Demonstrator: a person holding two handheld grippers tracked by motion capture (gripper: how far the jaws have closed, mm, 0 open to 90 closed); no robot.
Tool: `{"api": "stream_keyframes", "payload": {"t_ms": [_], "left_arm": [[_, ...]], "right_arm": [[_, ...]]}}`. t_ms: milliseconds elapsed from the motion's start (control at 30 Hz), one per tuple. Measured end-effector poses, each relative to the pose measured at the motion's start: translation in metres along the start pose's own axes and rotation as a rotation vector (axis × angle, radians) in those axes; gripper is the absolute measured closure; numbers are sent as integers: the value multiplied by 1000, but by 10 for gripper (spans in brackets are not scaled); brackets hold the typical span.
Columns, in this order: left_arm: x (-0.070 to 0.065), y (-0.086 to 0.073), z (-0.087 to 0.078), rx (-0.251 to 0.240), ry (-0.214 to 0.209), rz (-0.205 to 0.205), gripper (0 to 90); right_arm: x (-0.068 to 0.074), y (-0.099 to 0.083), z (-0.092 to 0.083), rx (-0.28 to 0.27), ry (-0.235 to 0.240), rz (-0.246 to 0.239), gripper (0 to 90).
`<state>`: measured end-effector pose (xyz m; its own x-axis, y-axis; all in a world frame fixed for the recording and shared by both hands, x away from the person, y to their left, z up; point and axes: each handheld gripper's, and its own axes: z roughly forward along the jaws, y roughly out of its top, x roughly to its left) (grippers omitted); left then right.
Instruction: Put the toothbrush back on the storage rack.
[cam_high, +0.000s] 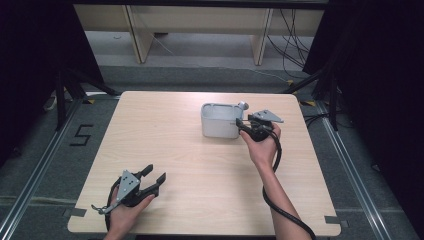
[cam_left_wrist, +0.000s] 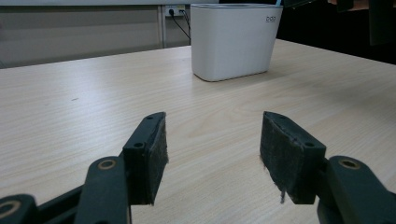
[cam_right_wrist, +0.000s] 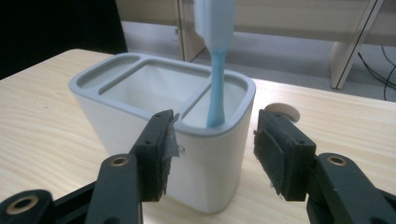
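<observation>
holder (cam_high: 220, 121) w/ toothbrush (cam_right_wrist: 215, 70) upright in end slot, toward table (cam_high: 165, 140) far-right corner | R gripper (cam_high: 245, 125) jaws apart, nothing pinched, prob. just let go | L gripper (cam_high: 154, 176) open, idle near front-left edge

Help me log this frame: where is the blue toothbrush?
In the right gripper view the toothbrush stands upright in the white holder's nearest end compartment, just beyond the open right tool.
</observation>
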<state>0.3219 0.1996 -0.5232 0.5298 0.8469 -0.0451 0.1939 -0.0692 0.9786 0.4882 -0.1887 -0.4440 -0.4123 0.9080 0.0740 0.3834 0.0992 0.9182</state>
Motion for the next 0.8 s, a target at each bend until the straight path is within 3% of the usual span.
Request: {"api": "stream_keyframes", "payload": {"t_ms": [67,100,133,167,300,333,433,500,700,733,800], "left_arm": [[0,0,0,1,0,0,408],[0,0,0,-1,0,0,408],[0,0,0,0,0,0,408],[0,0,0,-1,0,-1,408],[0,0,0,-1,0,-2,408],[0,0,0,-3,0,-1,408],[0,0,0,-3,0,-3,408],[0,0,0,-2,0,-1,407],[0,0,0,0,1,-1,408],[0,0,0,-2,1,-2,408],[0,0,0,-1,2,-1,408]], "right_arm": [[-1,-2,-1,-2,7,-13,472],[0,-2,-3,11,11,4,471],[-1,-3,-3,5,16,-25,469],[0,-4,-5,21,14,-5,468],[0,-8,-8,19,22,-13,467],[1,-9,-10,25,34,5,467],[0,-11,-13,37,24,-31,467],[1,-14,-16,46,38,-11,467],[1,-24,-26,69,55,-31,462],[3,-26,-29,81,58,-11,461],[1,-31,-32,87,63,-48,460]]}}
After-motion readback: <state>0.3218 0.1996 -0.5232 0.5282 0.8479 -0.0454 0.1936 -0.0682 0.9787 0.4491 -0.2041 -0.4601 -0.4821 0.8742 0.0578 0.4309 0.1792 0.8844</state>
